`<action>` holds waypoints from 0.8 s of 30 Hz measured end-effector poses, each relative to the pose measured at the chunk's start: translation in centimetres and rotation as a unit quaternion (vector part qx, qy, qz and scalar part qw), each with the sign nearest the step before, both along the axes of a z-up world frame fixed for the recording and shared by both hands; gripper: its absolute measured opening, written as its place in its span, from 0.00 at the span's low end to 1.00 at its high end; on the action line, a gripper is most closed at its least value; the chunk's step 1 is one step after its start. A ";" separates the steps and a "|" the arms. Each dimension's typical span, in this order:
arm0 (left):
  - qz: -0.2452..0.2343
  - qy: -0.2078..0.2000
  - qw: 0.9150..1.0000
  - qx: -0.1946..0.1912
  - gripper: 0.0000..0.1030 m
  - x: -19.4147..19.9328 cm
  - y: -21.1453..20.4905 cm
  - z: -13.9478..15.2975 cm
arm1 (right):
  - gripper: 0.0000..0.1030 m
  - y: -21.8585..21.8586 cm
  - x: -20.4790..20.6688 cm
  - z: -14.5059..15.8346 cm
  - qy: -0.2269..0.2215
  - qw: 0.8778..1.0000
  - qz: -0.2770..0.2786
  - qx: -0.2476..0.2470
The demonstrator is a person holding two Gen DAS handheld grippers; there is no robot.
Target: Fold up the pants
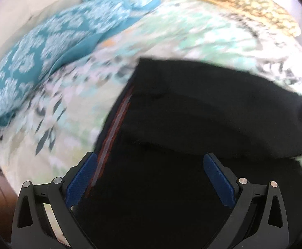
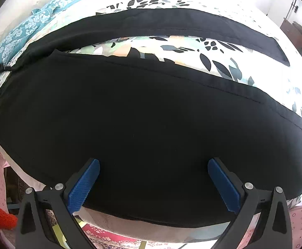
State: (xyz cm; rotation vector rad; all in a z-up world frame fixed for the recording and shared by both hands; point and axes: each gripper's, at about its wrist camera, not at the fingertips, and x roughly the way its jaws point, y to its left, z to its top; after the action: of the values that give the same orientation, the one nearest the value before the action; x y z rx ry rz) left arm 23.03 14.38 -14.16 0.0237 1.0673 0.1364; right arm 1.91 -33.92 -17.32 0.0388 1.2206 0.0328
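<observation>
Black pants [image 2: 130, 114] lie spread across a bed with a leaf-patterned sheet [image 2: 192, 49]; the two legs run side by side with a strip of sheet showing between them. The right claw [image 2: 153, 164] hovers over the nearer leg with its blue pads wide apart and nothing between them. The left claw [image 1: 150, 159], also spread wide and empty, hangs above the pants near a red-and-white striped edge [image 1: 111, 132]. A teal patterned pillow [image 1: 47, 47] sits further back.
</observation>
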 end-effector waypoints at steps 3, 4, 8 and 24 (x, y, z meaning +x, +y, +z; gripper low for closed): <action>-0.033 -0.014 0.999 0.003 0.99 1.7 -2.5 0.9 | 1.00 0.1 -0.1 0.0 -0.001 1.000 0.000 -0.001; -0.038 -0.013 0.999 0.010 0.99 2.1 -3.2 0.7 | 1.00 0.0 -0.2 0.0 -0.001 1.000 0.000 -0.001; -0.022 0.050 0.998 0.039 1.00 4.5 -3.3 -3.3 | 1.00 0.2 -0.1 -0.1 -0.003 1.000 0.001 -0.004; -0.046 0.012 0.998 -0.029 0.99 2.7 -3.3 1.0 | 1.00 0.0 0.1 -0.1 -0.009 1.000 -0.002 -0.004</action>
State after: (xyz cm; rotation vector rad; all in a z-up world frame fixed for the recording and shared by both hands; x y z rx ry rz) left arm 25.77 11.08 -13.14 0.0222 1.0919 0.0229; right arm 2.00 -33.94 -17.41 0.0343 1.2031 0.0236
